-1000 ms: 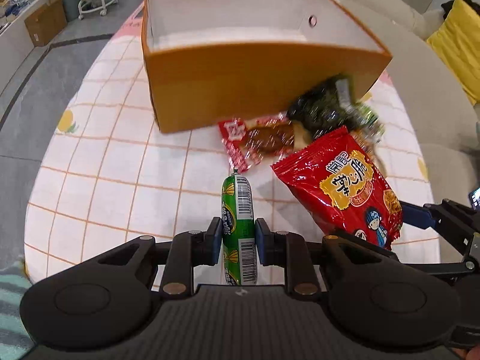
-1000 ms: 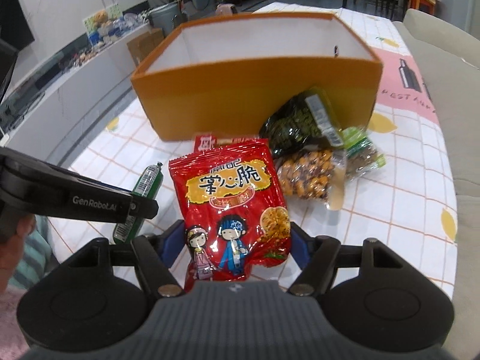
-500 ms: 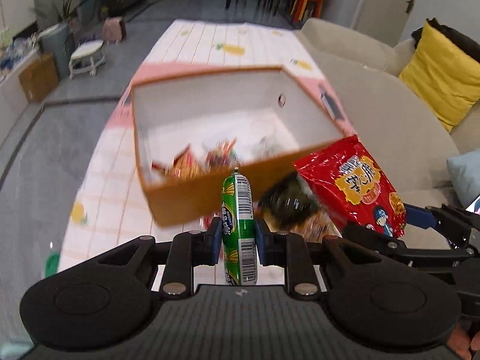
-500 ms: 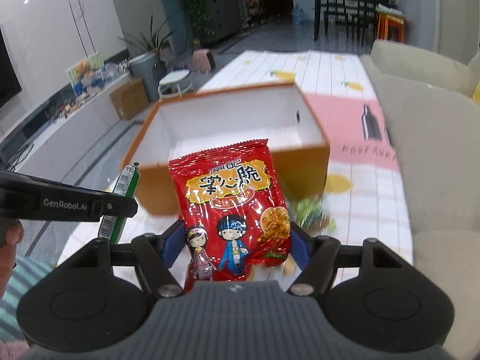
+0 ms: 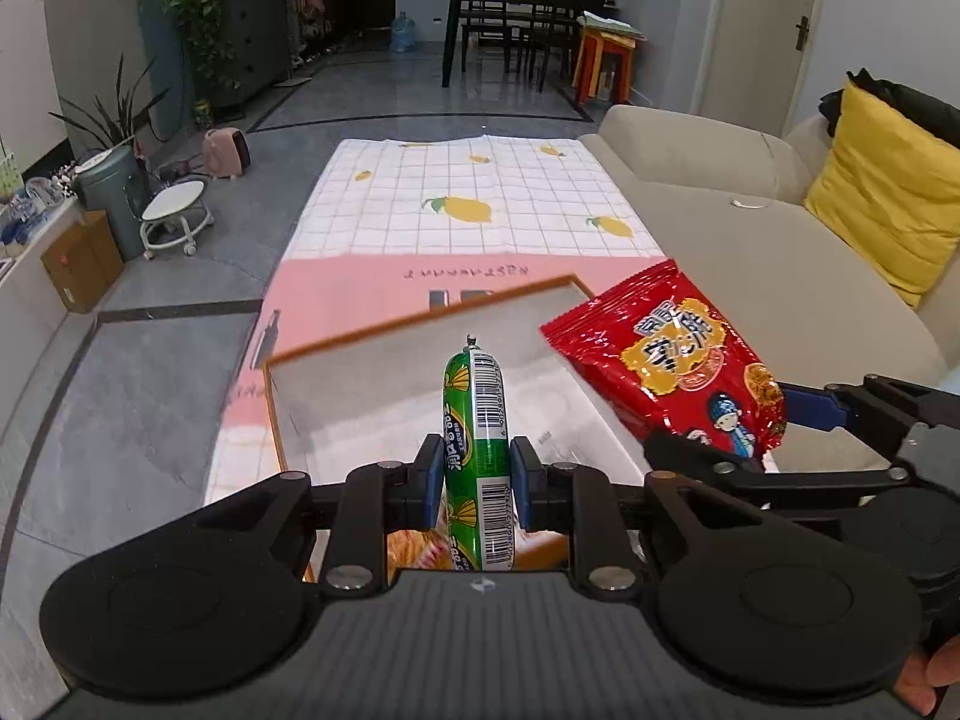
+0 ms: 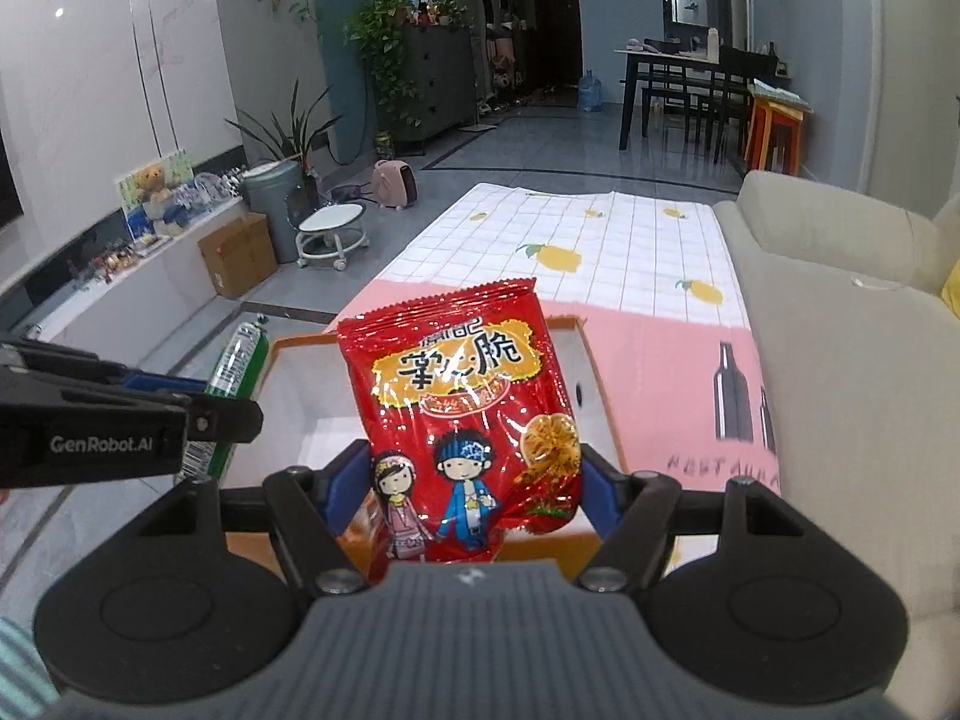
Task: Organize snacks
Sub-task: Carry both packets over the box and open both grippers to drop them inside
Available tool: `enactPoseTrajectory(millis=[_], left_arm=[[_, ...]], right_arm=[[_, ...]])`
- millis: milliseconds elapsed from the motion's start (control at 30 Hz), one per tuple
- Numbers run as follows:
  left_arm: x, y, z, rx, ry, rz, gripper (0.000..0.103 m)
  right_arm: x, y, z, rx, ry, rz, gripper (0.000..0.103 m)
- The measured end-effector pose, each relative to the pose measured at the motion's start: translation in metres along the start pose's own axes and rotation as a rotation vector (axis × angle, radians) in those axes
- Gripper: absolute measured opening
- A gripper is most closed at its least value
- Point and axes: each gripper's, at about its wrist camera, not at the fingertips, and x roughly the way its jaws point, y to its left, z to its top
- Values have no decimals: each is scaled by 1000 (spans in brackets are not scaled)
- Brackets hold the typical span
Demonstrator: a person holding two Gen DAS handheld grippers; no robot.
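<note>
My left gripper [image 5: 476,483] is shut on a green sausage stick [image 5: 477,420] and holds it upright over the orange box [image 5: 384,333]. My right gripper [image 6: 465,495] is shut on a red snack bag [image 6: 462,420] and holds it over the same box [image 6: 585,354]. The bag also shows in the left wrist view [image 5: 672,363], to the right of the sausage. The sausage shows in the right wrist view [image 6: 237,360] at the left. The box is white inside, and a snack packet [image 5: 414,546] lies at its near end.
The box stands on a low table with a lemon-print cloth [image 5: 480,204] and a pink mat [image 6: 678,372]. A beige sofa [image 5: 750,228] with a yellow cushion [image 5: 882,198] runs along the right. A stool [image 5: 174,216] and bin stand on the floor at the left.
Both grippers have risen and moved forward with their snacks, from the table in front of the box to above its open top. The loose snacks on the table have dropped out of view.
</note>
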Motion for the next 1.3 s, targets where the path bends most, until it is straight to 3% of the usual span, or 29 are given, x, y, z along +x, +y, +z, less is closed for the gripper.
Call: enactPoseTrajectory(millis=[167,667,1000,1300], left_arm=[[26,5,12,27,22,33,25],[122,20,2,30,219,53,25],[165,19,-5,70,278,86,25],[179,22,-13,89,322,86,25]], right_arm=[[38,8,14,-73,25,-40,69],[135,6,14,-196,207,-78,69],[175,3,1,-234,302,-86,69],[194,6,-12,-279,360,-104,70]])
